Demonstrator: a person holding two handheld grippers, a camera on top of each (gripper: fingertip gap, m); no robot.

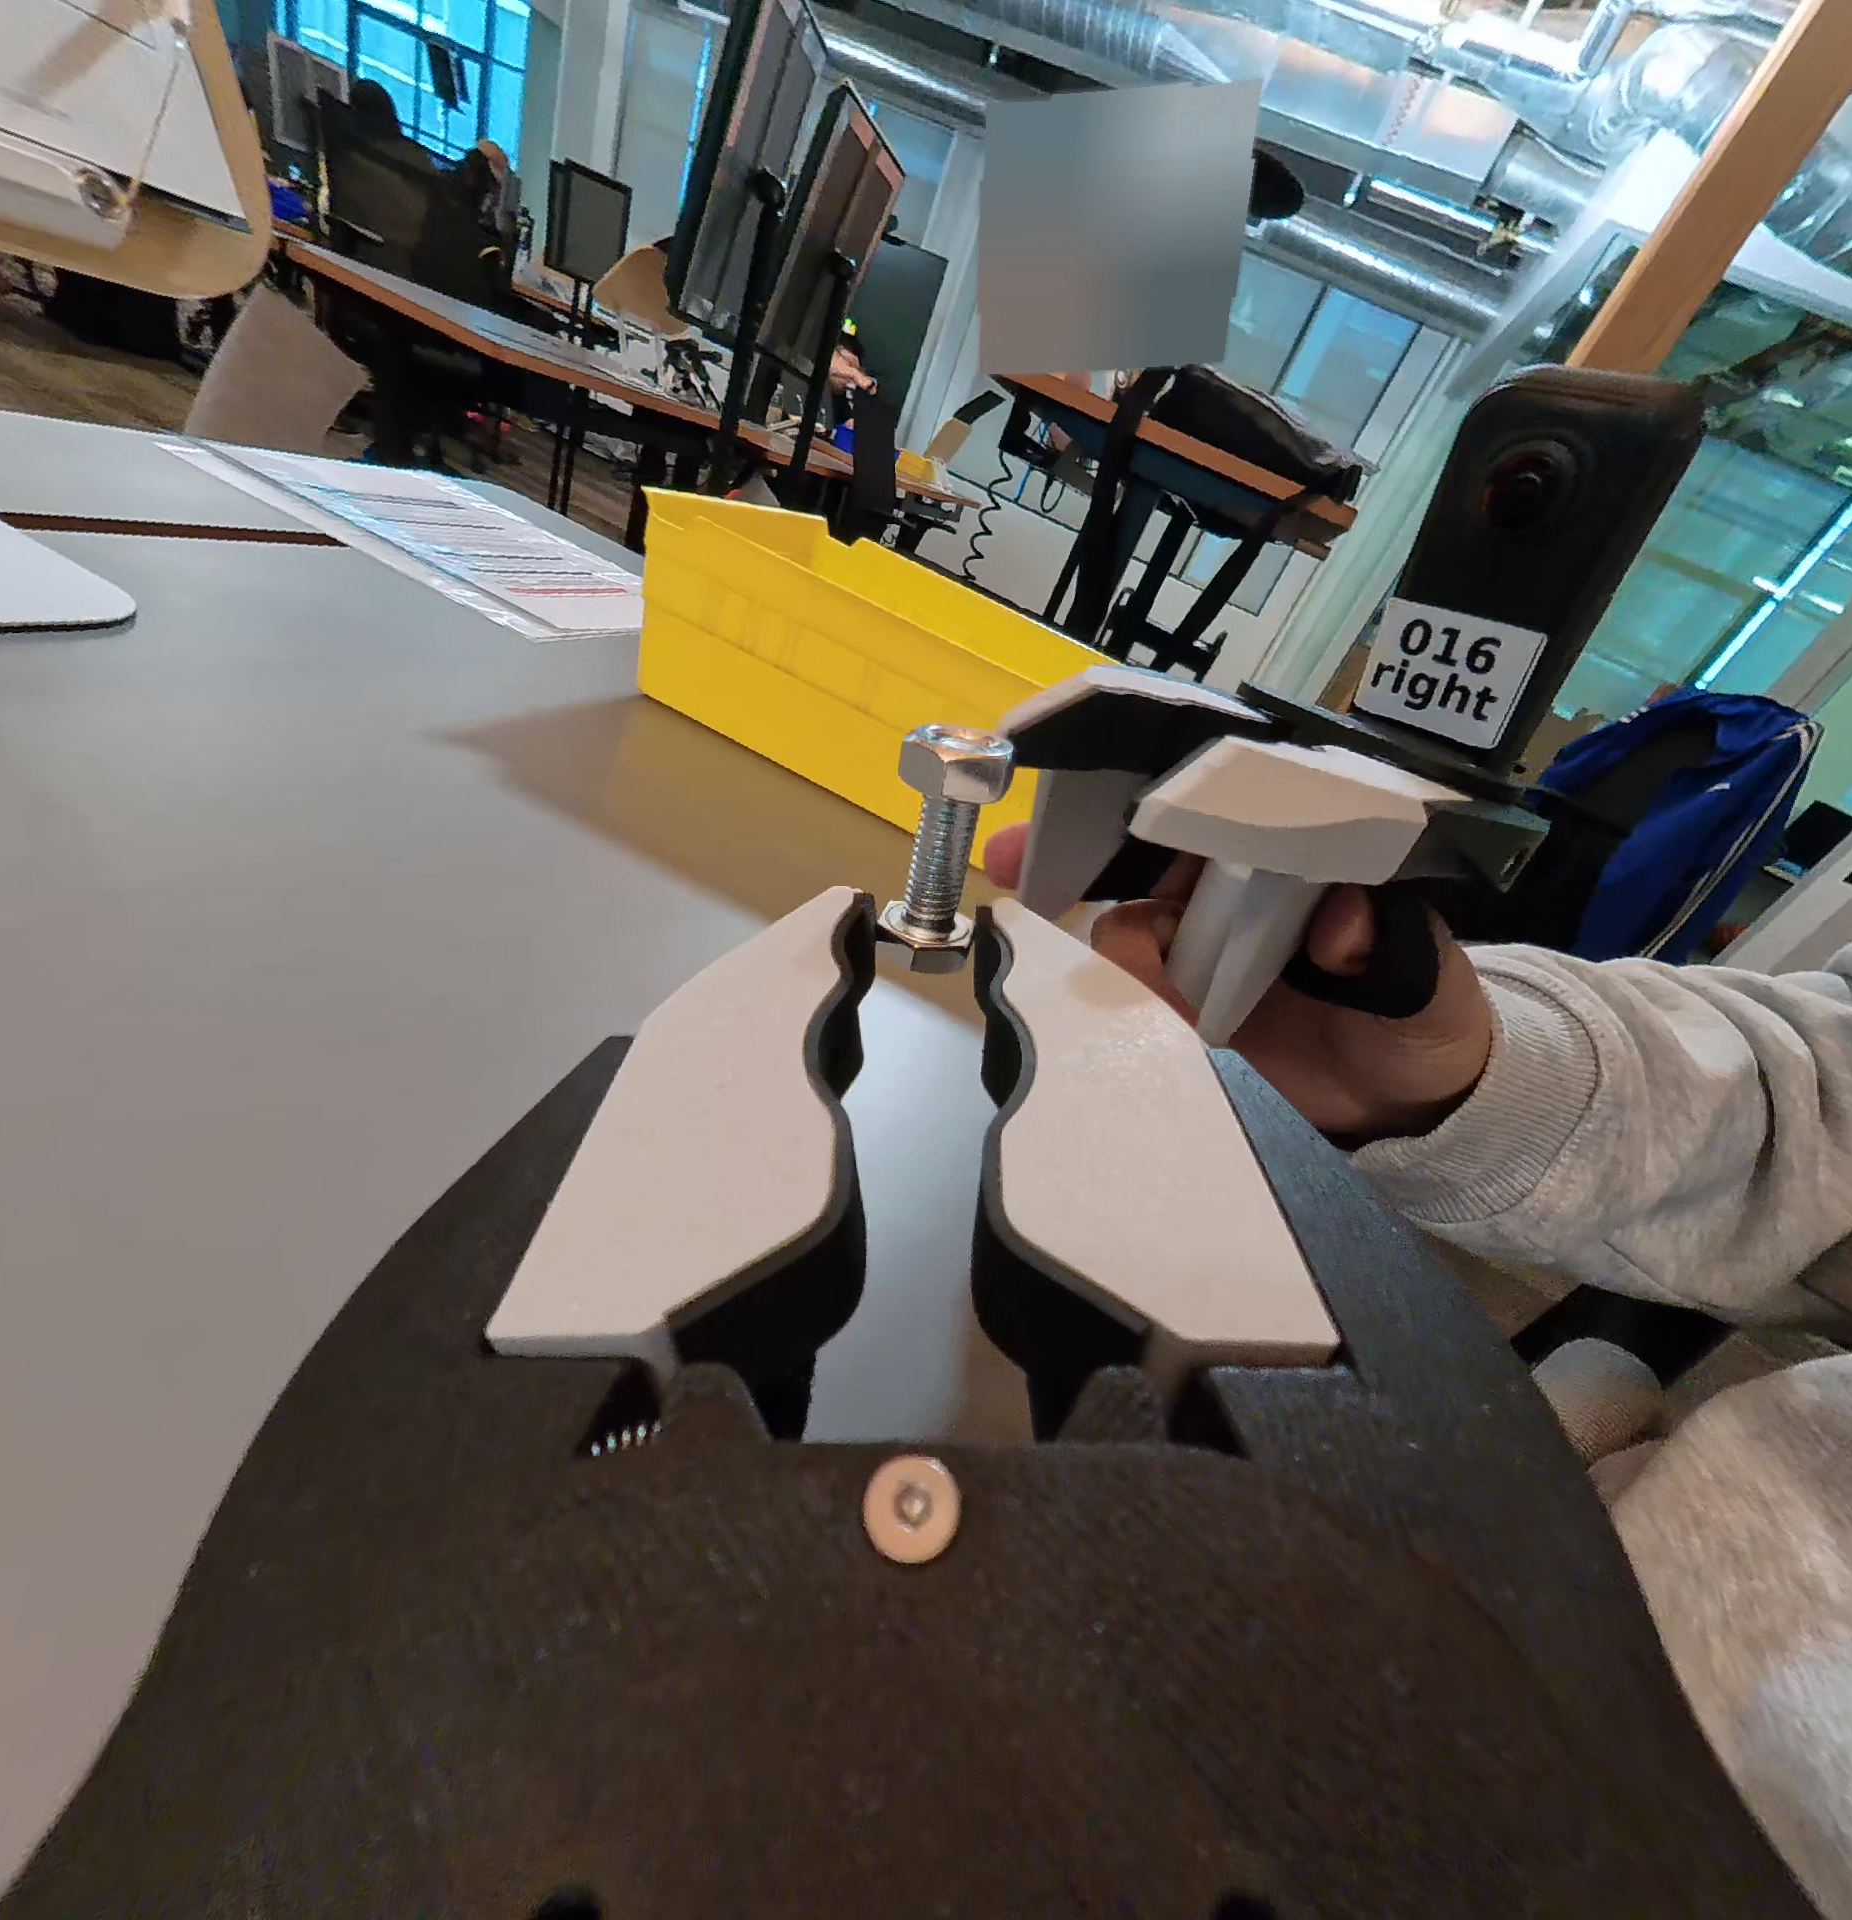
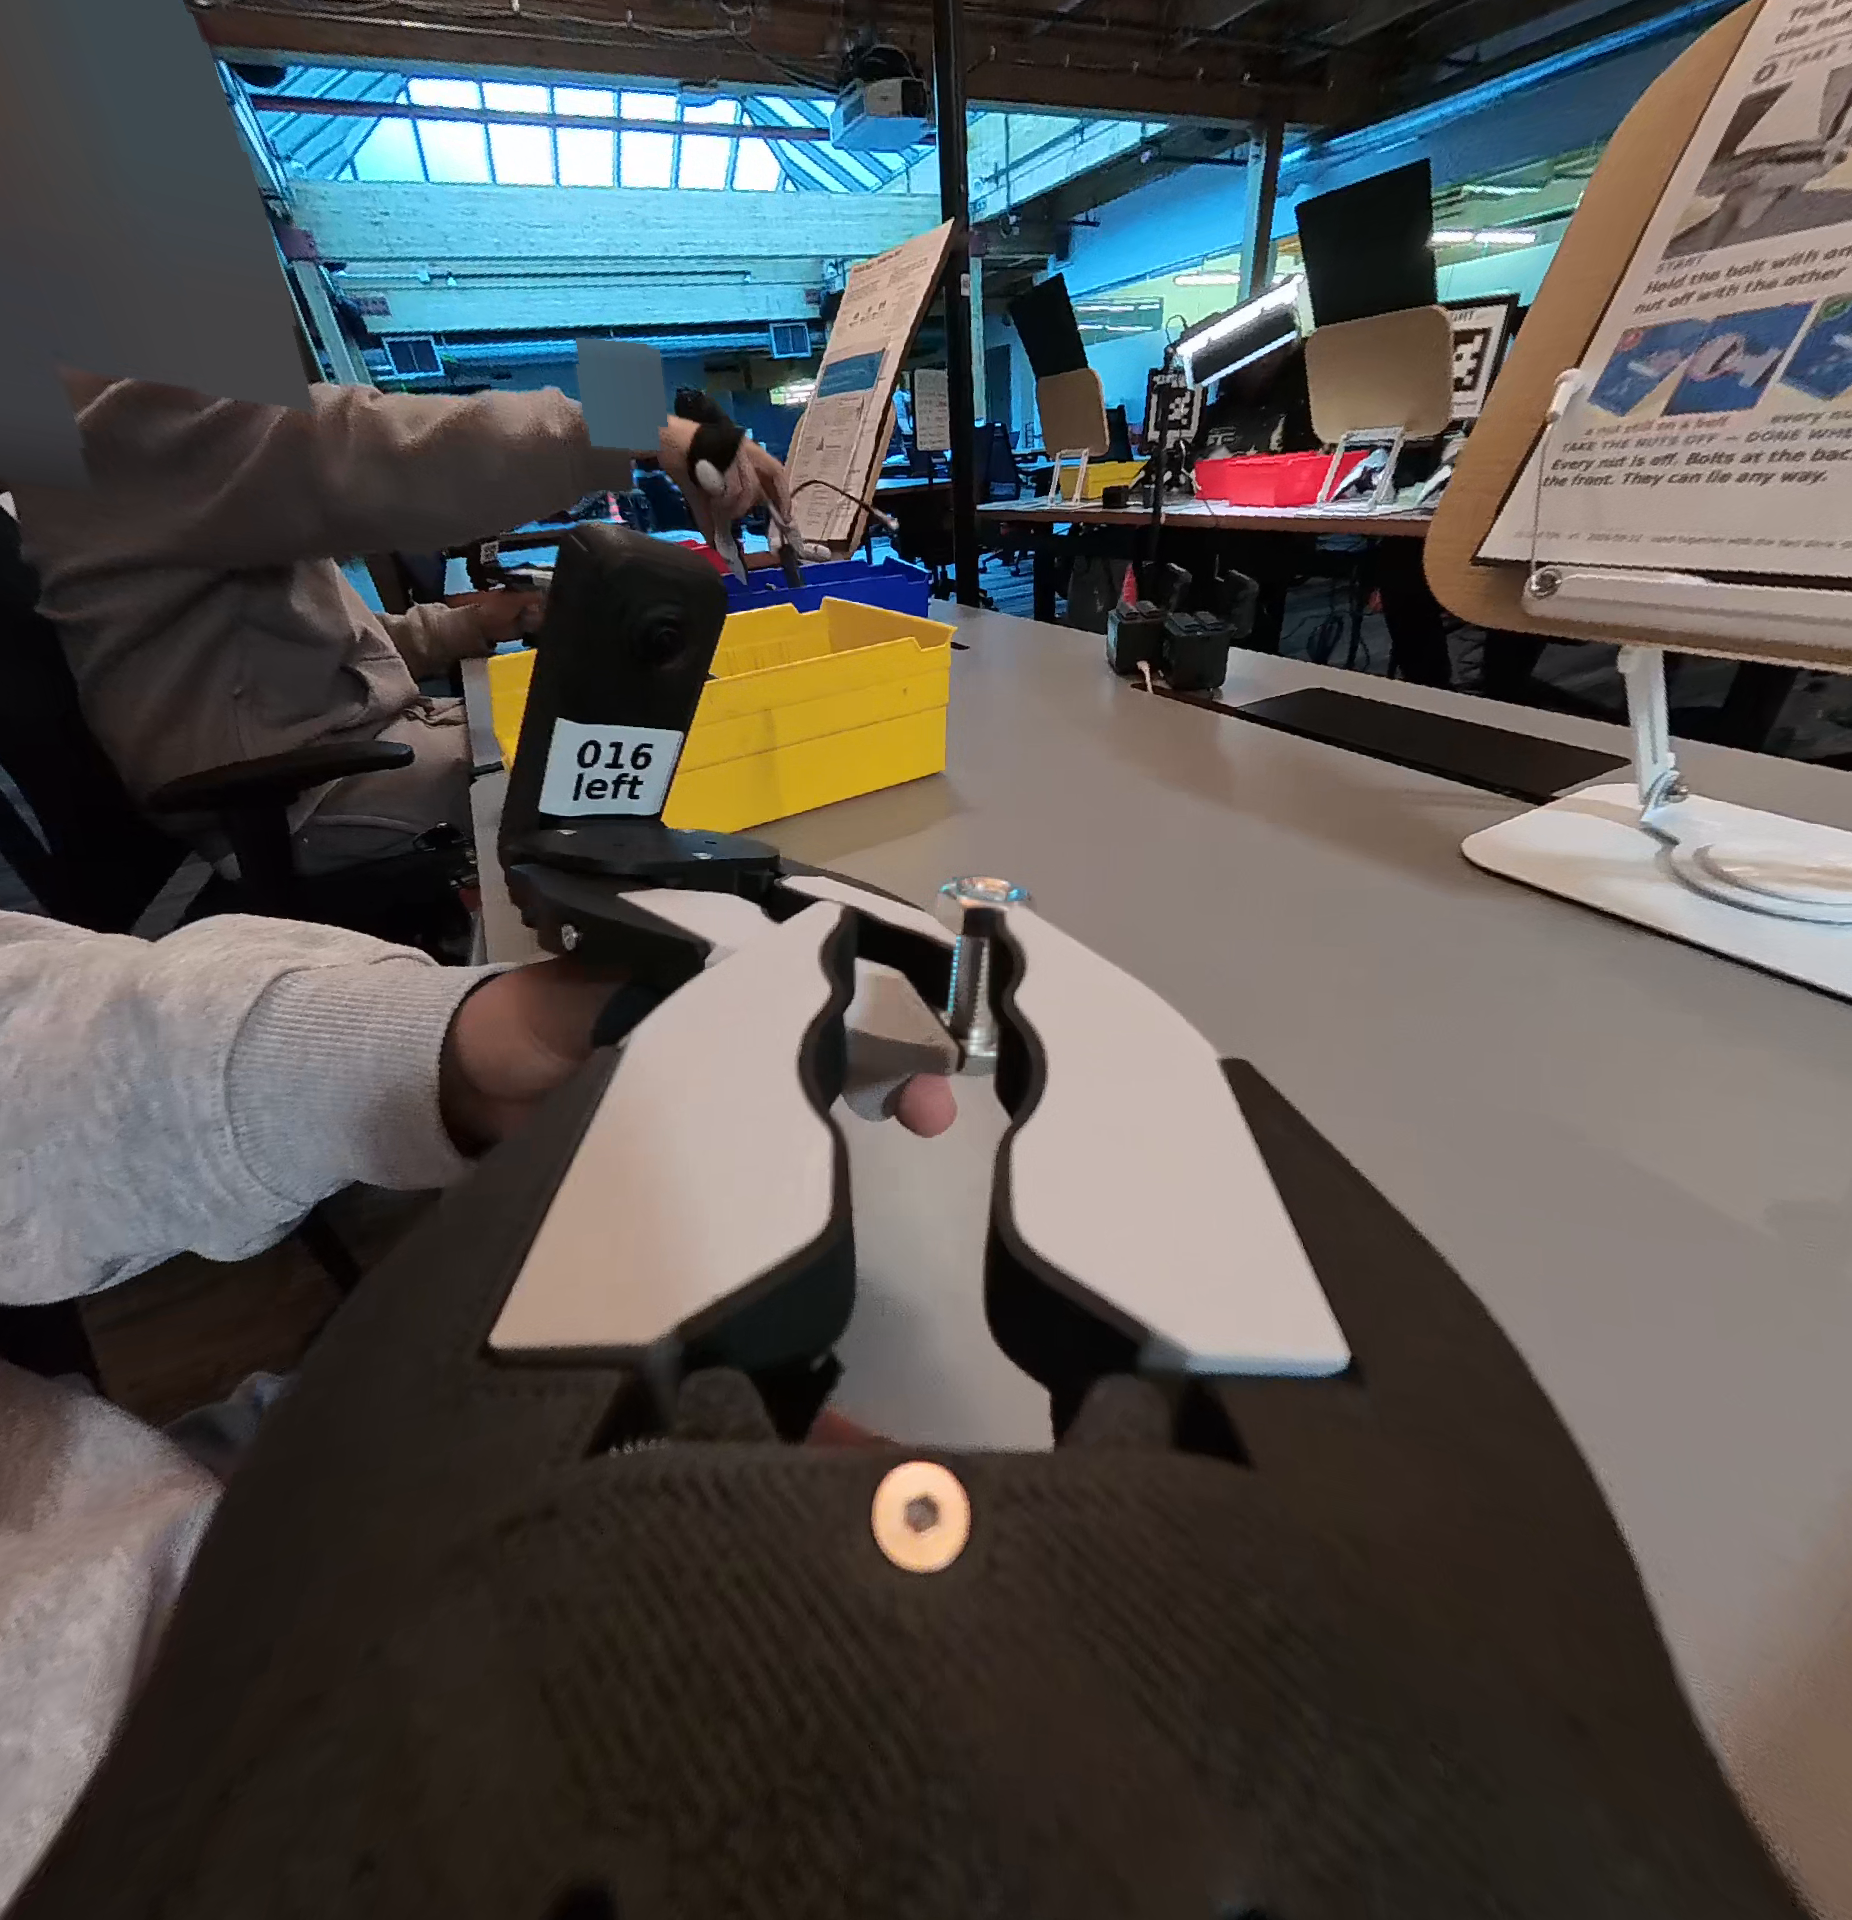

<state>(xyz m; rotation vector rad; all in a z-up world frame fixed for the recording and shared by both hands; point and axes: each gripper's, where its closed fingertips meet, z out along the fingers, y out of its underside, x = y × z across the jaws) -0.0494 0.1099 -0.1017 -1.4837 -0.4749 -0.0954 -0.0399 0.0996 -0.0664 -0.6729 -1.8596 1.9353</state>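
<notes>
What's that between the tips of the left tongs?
A nut on an upright bolt, pinched by the left tongs; the left wrist view shows it.

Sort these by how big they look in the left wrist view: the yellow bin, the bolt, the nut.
1. yellow bin, though it sits farther from the camera
2. bolt
3. nut, between the left gripper jaws

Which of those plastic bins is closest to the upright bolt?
The yellow plastic bin, standing on the grey table just behind the upright silver bolt. The blue bin sits behind the yellow one; the red bin is on a far table.
</notes>
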